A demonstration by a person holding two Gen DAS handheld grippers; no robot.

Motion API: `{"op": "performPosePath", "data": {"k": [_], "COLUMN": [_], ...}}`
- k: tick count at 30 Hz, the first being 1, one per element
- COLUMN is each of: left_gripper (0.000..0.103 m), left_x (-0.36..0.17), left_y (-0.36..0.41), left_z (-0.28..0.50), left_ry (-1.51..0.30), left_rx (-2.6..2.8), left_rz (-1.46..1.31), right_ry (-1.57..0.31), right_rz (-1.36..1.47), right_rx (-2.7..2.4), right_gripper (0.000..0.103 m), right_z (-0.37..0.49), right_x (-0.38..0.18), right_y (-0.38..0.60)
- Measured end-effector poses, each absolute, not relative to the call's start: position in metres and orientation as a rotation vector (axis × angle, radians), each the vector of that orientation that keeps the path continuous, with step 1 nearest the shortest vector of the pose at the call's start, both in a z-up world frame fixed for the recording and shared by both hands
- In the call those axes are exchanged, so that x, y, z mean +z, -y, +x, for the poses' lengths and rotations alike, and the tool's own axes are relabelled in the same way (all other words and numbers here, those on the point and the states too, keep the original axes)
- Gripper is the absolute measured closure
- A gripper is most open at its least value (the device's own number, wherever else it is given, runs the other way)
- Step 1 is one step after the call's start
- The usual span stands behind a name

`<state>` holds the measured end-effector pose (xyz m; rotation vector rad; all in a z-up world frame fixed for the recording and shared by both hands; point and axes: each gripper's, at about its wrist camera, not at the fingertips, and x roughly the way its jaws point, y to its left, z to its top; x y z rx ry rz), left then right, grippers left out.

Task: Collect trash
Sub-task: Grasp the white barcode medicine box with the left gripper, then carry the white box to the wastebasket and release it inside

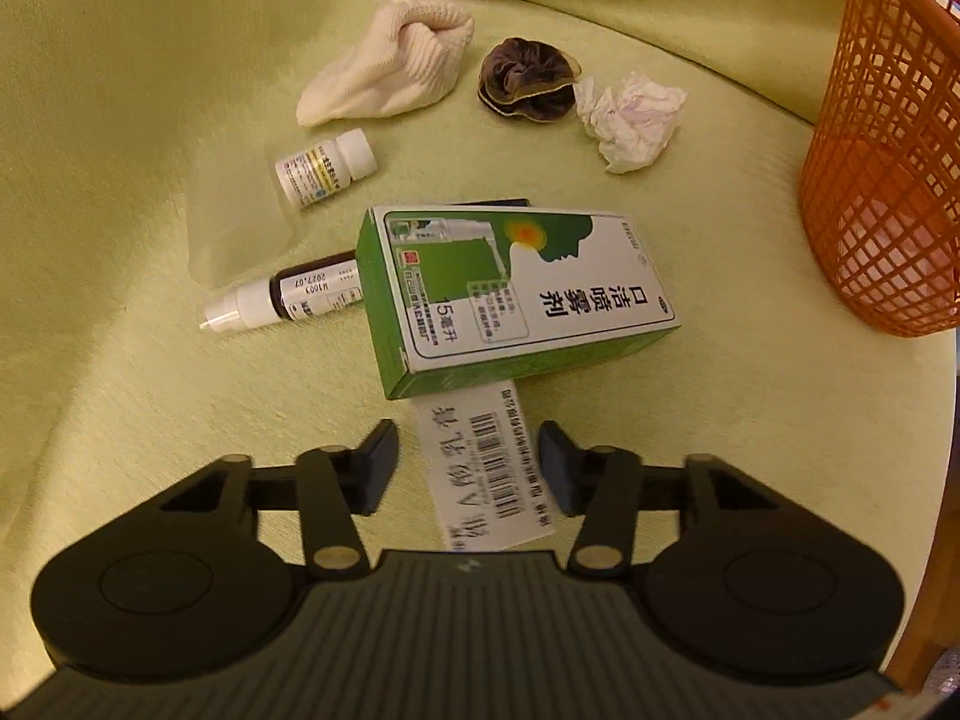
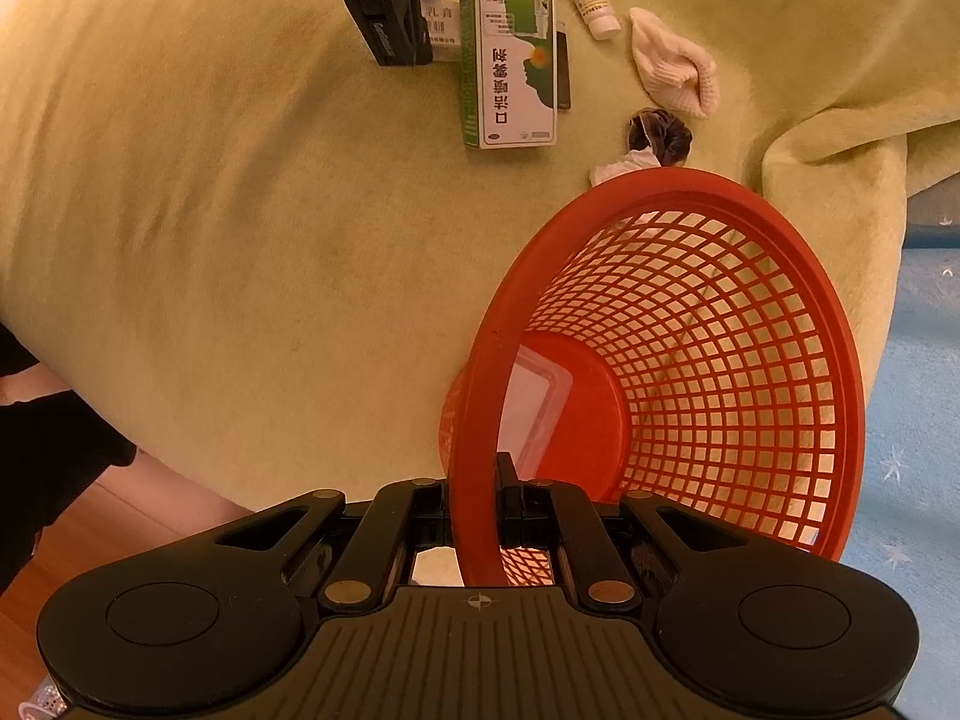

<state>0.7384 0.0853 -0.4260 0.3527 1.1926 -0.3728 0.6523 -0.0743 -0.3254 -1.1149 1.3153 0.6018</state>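
On the pale green bedcover lie a green-and-white spray box (image 1: 516, 294), a dark spray bottle (image 1: 288, 297), a white pill bottle (image 1: 327, 171), a crumpled tissue (image 1: 630, 120) and a flat white barcode pack (image 1: 486, 468). My left gripper (image 1: 468, 465) is open, its fingers either side of the barcode pack without touching it. My right gripper (image 2: 477, 498) is shut on the rim of the orange mesh basket (image 2: 660, 189), which is tilted against the bed edge. A clear plastic piece (image 2: 534, 402) lies inside the basket. The left gripper (image 2: 427, 12) shows at the top of the right wrist view.
A cream sock (image 1: 390, 69) and a dark scrunchie (image 1: 525, 78) lie beyond the box, and a clear plastic bag (image 1: 240, 228) lies beside the pill bottle. The orange basket (image 1: 888, 150) stands at the right. Blue carpet (image 2: 912, 420) lies past the bed edge; a dark sleeve (image 2: 36, 420) is at left.
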Motion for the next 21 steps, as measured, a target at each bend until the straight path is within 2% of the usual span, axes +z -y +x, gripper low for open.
{"op": "performPosePath", "data": {"k": [6, 21], "left_gripper": [0.07, 0.069], "left_x": [-0.422, -0.416], "left_y": [-0.098, -0.128], "left_z": [0.732, 0.713], "left_ry": [-1.207, -1.2], "left_rx": [-0.343, -0.286], "left_rz": [0.343, 0.364], "right_ry": [-1.313, -1.308], "right_rz": [-1.115, -1.122], "right_rx": [0.602, 0.617], "right_gripper": [0.1, 0.1], "right_z": [0.652, 0.651], "right_x": [-0.325, -0.325], "right_y": [0.074, 0.071]}}
